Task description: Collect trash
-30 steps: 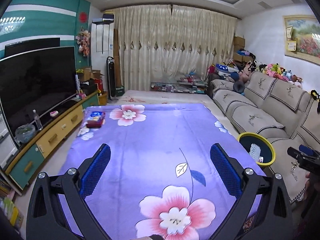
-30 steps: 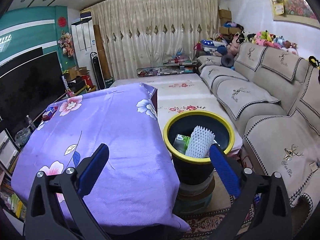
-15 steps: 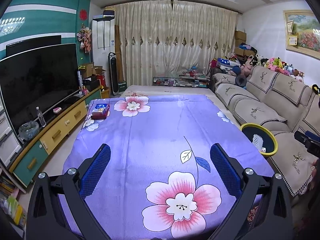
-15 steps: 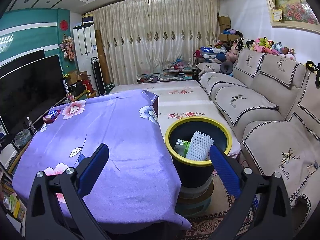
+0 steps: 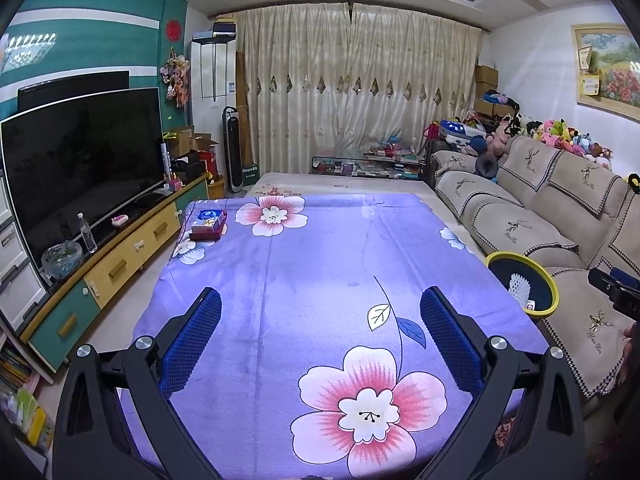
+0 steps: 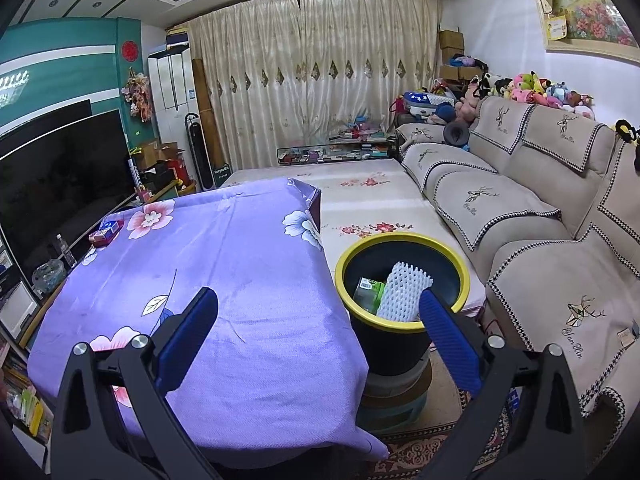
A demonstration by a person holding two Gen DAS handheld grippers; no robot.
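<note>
A black trash bin with a yellow rim (image 6: 402, 242) stands right of the table; it also shows in the left wrist view (image 5: 550, 286). Inside lie a white foam net (image 6: 402, 292) and a green carton (image 6: 366, 292). My right gripper (image 6: 318, 312) is open and empty, held near the table's right edge, its right finger over the bin's rim. My left gripper (image 5: 320, 312) is open and empty above the near end of the purple flowered tablecloth (image 5: 320, 264). A small box with a blue top (image 5: 209, 224) lies at the table's far left corner.
A beige sofa (image 6: 520, 216) runs along the right. A TV (image 5: 80, 168) on a low cabinet (image 5: 120, 264) lines the left wall. A low bed or mat (image 6: 360, 192) lies beyond the table. The bin stands on stacked stools (image 6: 394, 396).
Both grippers have drawn back and risen a little, so more of the table and room shows. Both stay open and empty.
</note>
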